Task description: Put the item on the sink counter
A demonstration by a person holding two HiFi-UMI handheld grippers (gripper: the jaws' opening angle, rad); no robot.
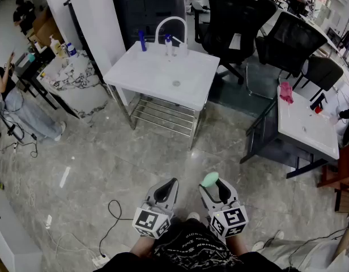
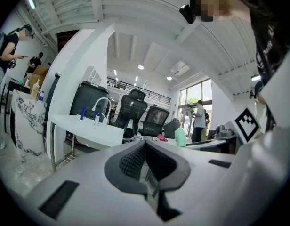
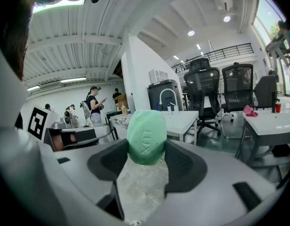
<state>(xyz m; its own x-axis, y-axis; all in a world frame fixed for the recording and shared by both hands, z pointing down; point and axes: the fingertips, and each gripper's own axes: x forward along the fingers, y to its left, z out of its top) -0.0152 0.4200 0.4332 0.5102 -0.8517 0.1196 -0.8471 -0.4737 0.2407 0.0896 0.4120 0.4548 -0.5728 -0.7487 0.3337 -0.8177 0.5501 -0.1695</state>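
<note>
A: What can fail from here?

B: The green soap bar is smooth and projects past the pads of the right gripper. A jolt or a slack grip during the carry could drop it on the floor. It is in front of the sink table, well apart from it.

A: Jaw state, left to right?

B: Left gripper: jaws together, nothing between them. Right gripper: jaws wide apart, clamped on 2 opposite sides of the soap bar.
</note>
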